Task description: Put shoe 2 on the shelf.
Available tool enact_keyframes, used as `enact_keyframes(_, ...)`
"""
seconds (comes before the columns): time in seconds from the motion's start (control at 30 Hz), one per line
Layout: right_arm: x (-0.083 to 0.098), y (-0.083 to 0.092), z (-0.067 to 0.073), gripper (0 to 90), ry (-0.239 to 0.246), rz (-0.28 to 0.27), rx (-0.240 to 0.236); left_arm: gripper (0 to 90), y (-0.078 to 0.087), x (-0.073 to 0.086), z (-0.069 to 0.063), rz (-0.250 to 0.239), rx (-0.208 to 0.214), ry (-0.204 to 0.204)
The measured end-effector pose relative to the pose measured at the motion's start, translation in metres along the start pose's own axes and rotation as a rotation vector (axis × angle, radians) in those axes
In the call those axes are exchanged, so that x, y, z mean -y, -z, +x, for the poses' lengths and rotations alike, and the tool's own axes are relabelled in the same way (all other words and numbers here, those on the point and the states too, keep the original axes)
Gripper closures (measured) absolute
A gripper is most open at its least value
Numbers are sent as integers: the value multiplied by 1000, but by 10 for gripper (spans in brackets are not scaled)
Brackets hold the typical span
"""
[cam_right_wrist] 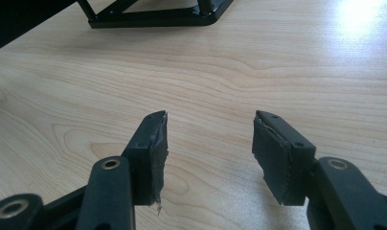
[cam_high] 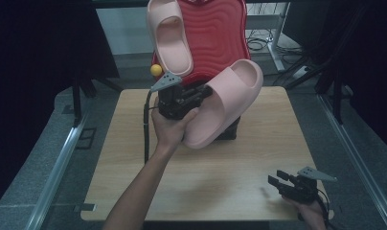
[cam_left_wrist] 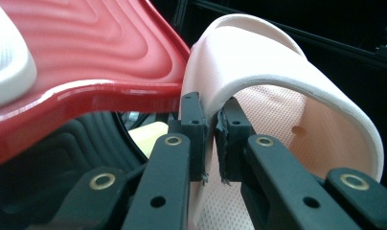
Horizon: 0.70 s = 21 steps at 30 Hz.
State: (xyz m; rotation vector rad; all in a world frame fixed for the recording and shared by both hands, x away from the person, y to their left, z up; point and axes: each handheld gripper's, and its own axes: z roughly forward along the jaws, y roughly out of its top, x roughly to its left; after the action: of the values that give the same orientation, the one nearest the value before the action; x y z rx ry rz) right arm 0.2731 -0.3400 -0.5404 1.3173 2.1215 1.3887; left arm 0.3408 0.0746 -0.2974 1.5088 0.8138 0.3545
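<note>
**Left jaws pinching a pink slipper's strap above the worktop**

The left gripper [cam_high: 201,96] is holding a pink slipper [cam_high: 225,108] off the wooden worktop [cam_high: 134,167], with the person's left hand [cam_high: 170,127] wrapped around the gripper's body. In the left gripper view its two black jaws are standing almost together, clamping the edge of the slipper's arched strap [cam_left_wrist: 278,67], one pad on the outside and one on the inside. The slipper is hanging tilted, its open strap end raised toward the far right and its sole sloping down toward the near side, in front of a black stand [cam_high: 227,132] at the back of the worktop. A red ribbed rack [cam_high: 215,38] is rising just behind it, and a second pink slipper [cam_high: 170,36] is lying against the rack's upper left part. A small yellow ball [cam_high: 156,70] is sitting at the rack's left edge.

The right gripper [cam_high: 278,181] is resting low at the near right corner of the worktop, well apart from the slipper. Its jaws are standing about half open with nothing but bare wood between them.
</note>
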Motion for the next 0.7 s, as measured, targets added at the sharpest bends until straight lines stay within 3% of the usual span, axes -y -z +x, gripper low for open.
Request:
enact_keyframes(0.33,-1,2,-1,464,-3,-9,2,834,-4,-19,-1,-39,-33,-17)
enact_keyframes(0.43,-1,2,-1,464,-5,-9,3,834,-7,-30,-1,-55,-62,-37)
enact_keyframes(0.7,-1,4,-2,464,-7,-12,2,835,-11,-56,0,-90,-96,-46)
